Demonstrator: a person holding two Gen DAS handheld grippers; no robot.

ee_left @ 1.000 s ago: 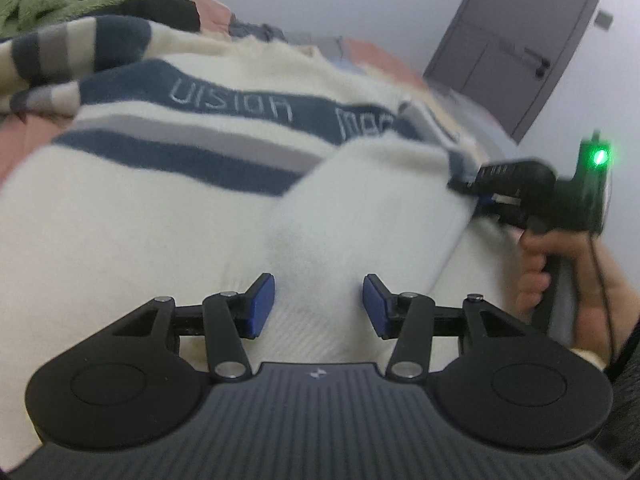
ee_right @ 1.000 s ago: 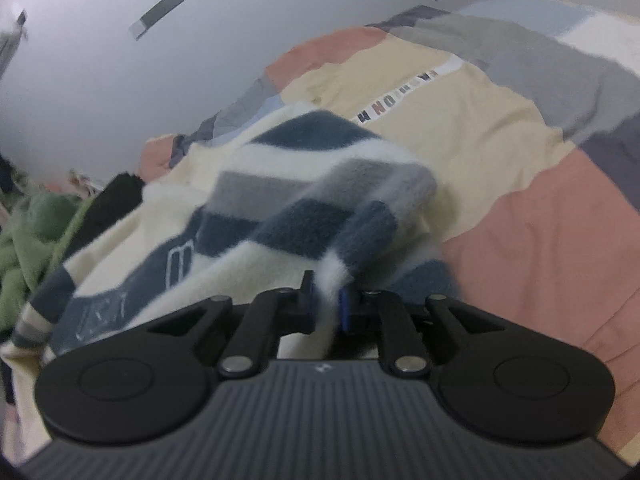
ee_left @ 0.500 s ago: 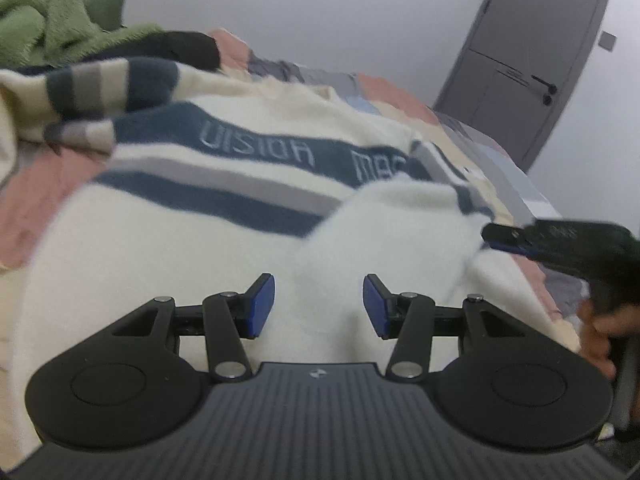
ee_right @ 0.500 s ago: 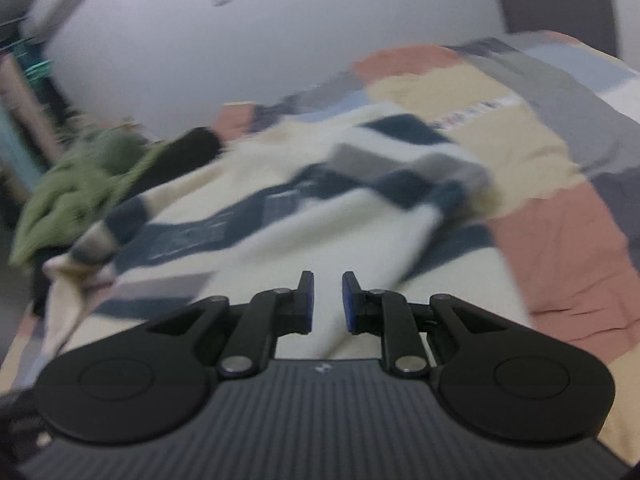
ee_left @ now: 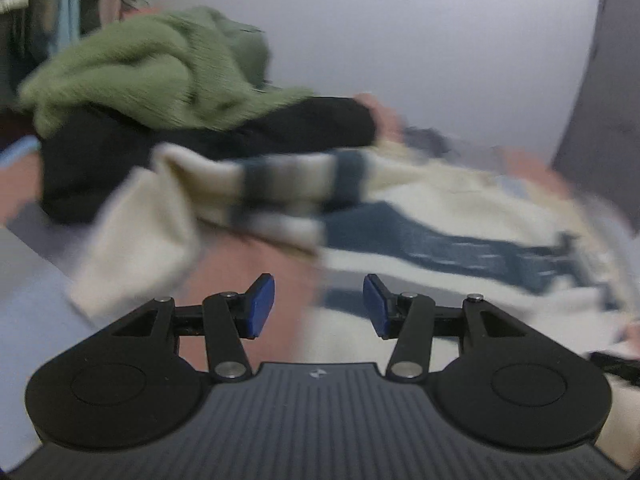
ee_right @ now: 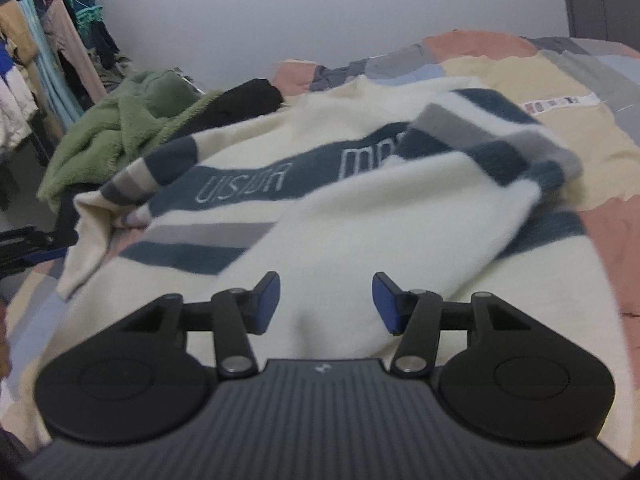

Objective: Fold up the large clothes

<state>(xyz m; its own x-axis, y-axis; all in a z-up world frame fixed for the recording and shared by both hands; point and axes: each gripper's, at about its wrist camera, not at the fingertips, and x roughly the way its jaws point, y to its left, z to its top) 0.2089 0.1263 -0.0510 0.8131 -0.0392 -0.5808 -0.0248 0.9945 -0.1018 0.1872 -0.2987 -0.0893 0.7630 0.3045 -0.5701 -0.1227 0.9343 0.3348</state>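
Observation:
A cream sweater (ee_right: 360, 220) with navy and grey stripes lies spread on the bed. One striped sleeve (ee_right: 480, 148) is folded across its body. My right gripper (ee_right: 326, 300) hovers over the cream hem area; its jaws are opening and nothing is between them. In the left wrist view the picture is blurred. My left gripper (ee_left: 319, 300) stands open and empty above the sweater's left edge (ee_left: 440, 240). The other sleeve (ee_left: 280, 184) stretches out ahead of it, with its cream cuff (ee_left: 136, 240) to the left. The left gripper's tip (ee_right: 28, 244) shows at the right wrist view's left edge.
A green fleece garment (ee_left: 140, 68) is heaped on a black garment (ee_left: 240, 140) beyond the sleeve. The patchwork bedcover (ee_right: 560, 120) lies bare to the right. Hanging clothes (ee_right: 40, 60) fill the far left, and a grey door (ee_left: 600, 80) stands at the right.
My right gripper let go of the striped sleeve, which now lies across the sweater, and drew back with its jaws spreading. My left gripper swung left toward the other sleeve.

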